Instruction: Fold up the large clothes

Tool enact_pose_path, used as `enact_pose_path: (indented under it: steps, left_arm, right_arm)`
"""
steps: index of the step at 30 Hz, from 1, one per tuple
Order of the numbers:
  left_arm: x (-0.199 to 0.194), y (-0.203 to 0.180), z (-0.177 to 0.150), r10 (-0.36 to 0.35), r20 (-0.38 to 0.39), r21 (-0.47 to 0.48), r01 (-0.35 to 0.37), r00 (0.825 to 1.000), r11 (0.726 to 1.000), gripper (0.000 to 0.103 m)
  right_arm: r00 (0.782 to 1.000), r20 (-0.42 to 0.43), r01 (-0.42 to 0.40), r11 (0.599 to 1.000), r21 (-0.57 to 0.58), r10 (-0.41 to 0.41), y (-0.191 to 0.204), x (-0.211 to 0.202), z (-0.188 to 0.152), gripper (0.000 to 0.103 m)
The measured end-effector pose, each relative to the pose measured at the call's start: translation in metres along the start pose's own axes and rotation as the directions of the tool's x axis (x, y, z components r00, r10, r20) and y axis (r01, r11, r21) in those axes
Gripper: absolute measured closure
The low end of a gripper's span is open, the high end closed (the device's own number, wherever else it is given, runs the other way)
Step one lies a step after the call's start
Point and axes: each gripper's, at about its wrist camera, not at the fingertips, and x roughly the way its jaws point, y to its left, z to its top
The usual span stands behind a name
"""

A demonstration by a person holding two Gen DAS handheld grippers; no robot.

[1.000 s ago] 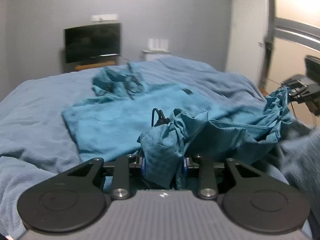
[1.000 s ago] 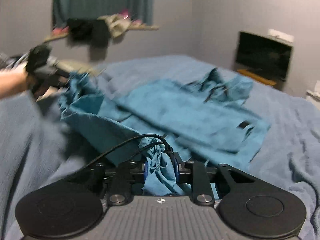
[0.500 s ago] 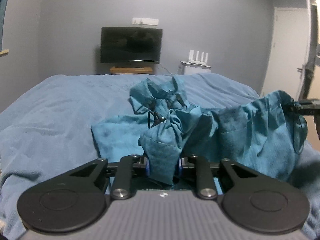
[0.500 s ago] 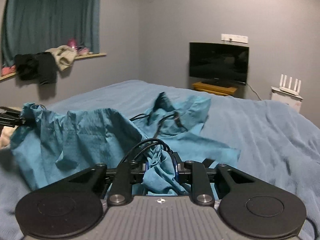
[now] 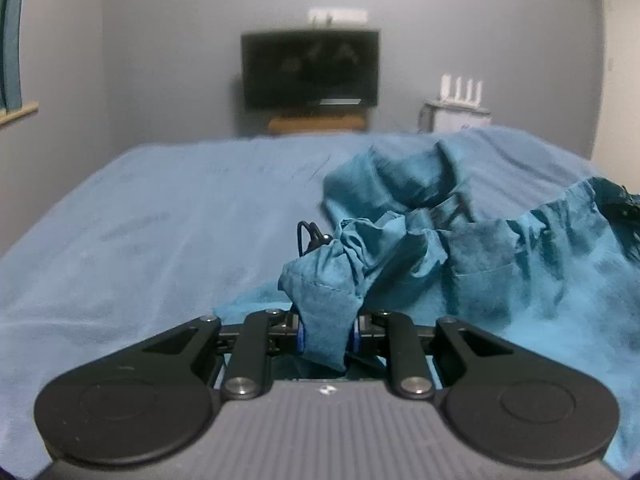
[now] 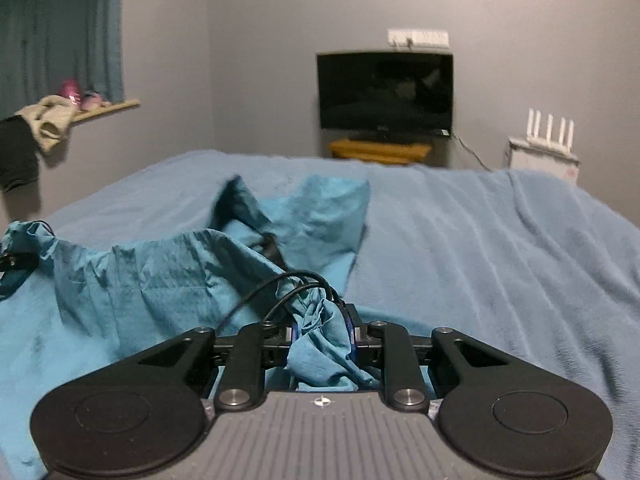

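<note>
A large teal shirt (image 5: 500,256) hangs between both grippers above the blue bed (image 5: 160,232). My left gripper (image 5: 326,332) is shut on a bunched corner of the shirt. My right gripper (image 6: 322,330) is shut on another bunched corner of the shirt (image 6: 160,276). The cloth is stretched as a raised edge between them, and its far part with the collar drapes on the bed. The right gripper shows at the right edge of the left wrist view (image 5: 626,204). The left gripper shows at the left edge of the right wrist view (image 6: 10,260).
A black TV (image 6: 384,96) on a wooden stand (image 6: 380,148) is at the far wall. A white router (image 6: 548,128) sits on a white unit to its right. A window sill (image 6: 100,106) with clothes and a teal curtain are on the left.
Both grippers have lifted and carried the shirt's near edge forward toward the TV wall. The flat-lying shirt has gathered up, with less of it spread on the bed.
</note>
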Motion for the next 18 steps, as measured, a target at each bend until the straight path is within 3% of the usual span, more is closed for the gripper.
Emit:
enact_pose_path:
  steps: [2, 3, 4, 5, 6, 7, 10, 15, 18]
  left_arm:
    - [0.022, 0.002, -0.004, 0.018, -0.05, -0.014, -0.019, 0.999, 1.0, 0.073]
    - [0.029, 0.001, -0.007, 0.042, -0.068, -0.012, -0.043, 0.997, 0.999, 0.061]
    - [0.033, 0.001, -0.009, 0.089, -0.073, -0.013, -0.09, 0.993, 0.996, 0.04]
    - [0.033, 0.001, -0.013, 0.134, -0.064, -0.018, -0.135, 0.989, 0.991, 0.028]
    - [0.028, 0.001, -0.016, 0.176, -0.038, -0.027, -0.177, 0.984, 0.984, 0.014]
    - [0.02, 0.001, -0.021, 0.192, -0.005, -0.035, -0.192, 0.981, 0.981, 0.012]
    - [-0.002, -0.001, -0.037, 0.165, 0.008, -0.046, -0.164, 0.986, 0.985, 0.012]
    - [-0.024, -0.014, -0.075, 0.189, -0.017, -0.037, -0.189, 0.982, 0.981, 0.012]
    - [-0.03, -0.004, -0.091, 0.133, -0.028, -0.132, -0.136, 0.991, 0.982, 0.012]
  right_arm:
    - [0.999, -0.051, 0.011, 1.0, -0.007, -0.012, -0.002, 0.031, -0.004, 0.079]
    - [0.996, -0.079, 0.031, 0.999, -0.016, -0.032, -0.003, 0.045, -0.008, 0.069]
    - [0.993, -0.091, 0.068, 0.997, -0.03, -0.071, -0.001, 0.052, -0.013, 0.052]
    - [0.989, -0.094, 0.114, 0.993, -0.034, -0.117, -0.003, 0.058, -0.017, 0.042]
    - [0.986, -0.084, 0.145, 0.989, -0.021, -0.147, -0.005, 0.059, -0.021, 0.025]
    - [0.985, -0.061, 0.16, 0.987, 0.005, -0.16, -0.007, 0.055, -0.026, 0.016]
    - [0.992, -0.034, 0.124, 0.989, 0.083, -0.121, -0.02, 0.038, -0.042, 0.016]
    - [0.999, 0.007, 0.039, 0.977, 0.208, -0.042, -0.039, 0.008, -0.075, 0.016]
    - [1.0, 0.003, 0.009, 0.965, 0.261, -0.01, -0.046, -0.011, -0.093, 0.016]
